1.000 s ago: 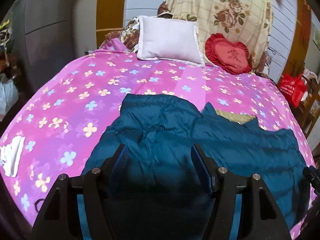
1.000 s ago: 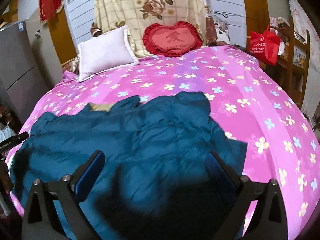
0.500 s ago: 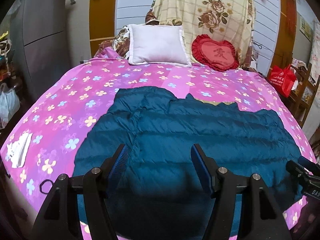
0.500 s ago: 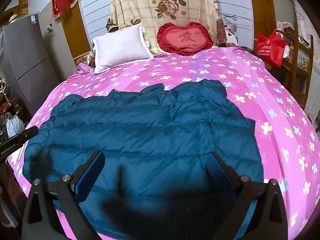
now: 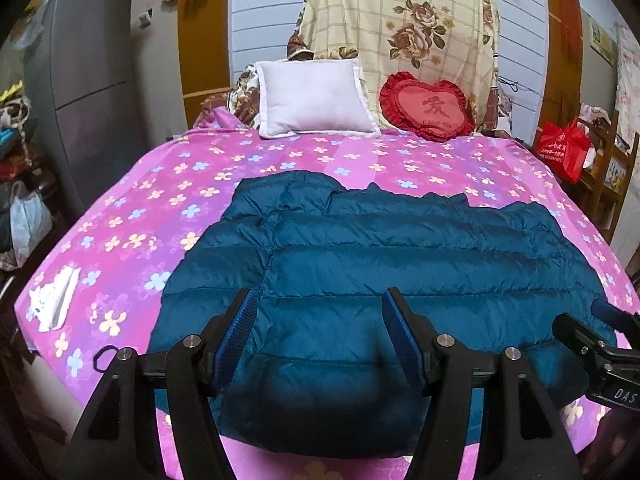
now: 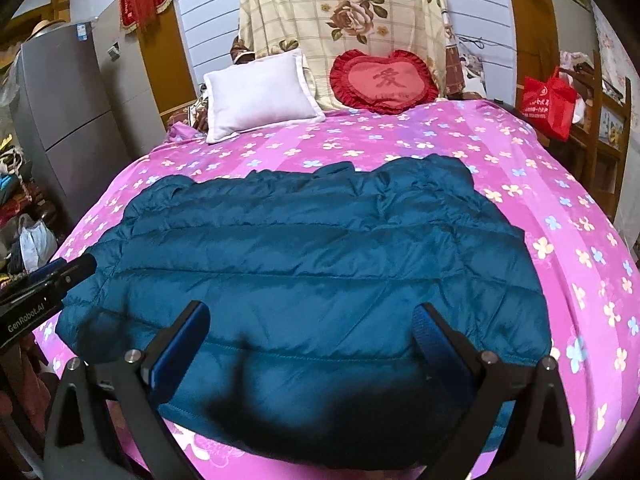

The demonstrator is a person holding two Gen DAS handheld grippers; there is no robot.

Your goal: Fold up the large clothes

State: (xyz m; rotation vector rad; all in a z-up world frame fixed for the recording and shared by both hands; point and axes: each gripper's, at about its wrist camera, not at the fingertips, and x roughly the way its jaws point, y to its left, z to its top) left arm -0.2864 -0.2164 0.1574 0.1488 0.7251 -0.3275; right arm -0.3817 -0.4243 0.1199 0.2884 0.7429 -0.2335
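A large teal quilted down jacket (image 5: 400,264) lies spread flat across the near half of the bed, also in the right wrist view (image 6: 312,256). My left gripper (image 5: 320,312) is open and empty, held above the jacket's near hem on its left part. My right gripper (image 6: 312,324) is open wide and empty above the near hem on its right part. Each gripper shows at the edge of the other's view, the right one (image 5: 600,344) and the left one (image 6: 44,288).
The bed has a pink flowered cover (image 5: 168,196). A white pillow (image 5: 312,100) and a red heart cushion (image 5: 428,106) lean at the headboard. A white cloth (image 5: 54,296) lies at the bed's left edge. A grey fridge (image 5: 92,80) stands left, a red bag (image 5: 562,148) right.
Both grippers have pulled back and risen from the jacket. The jacket, bunched a second ago, now lies spread flat and wide across the bed.
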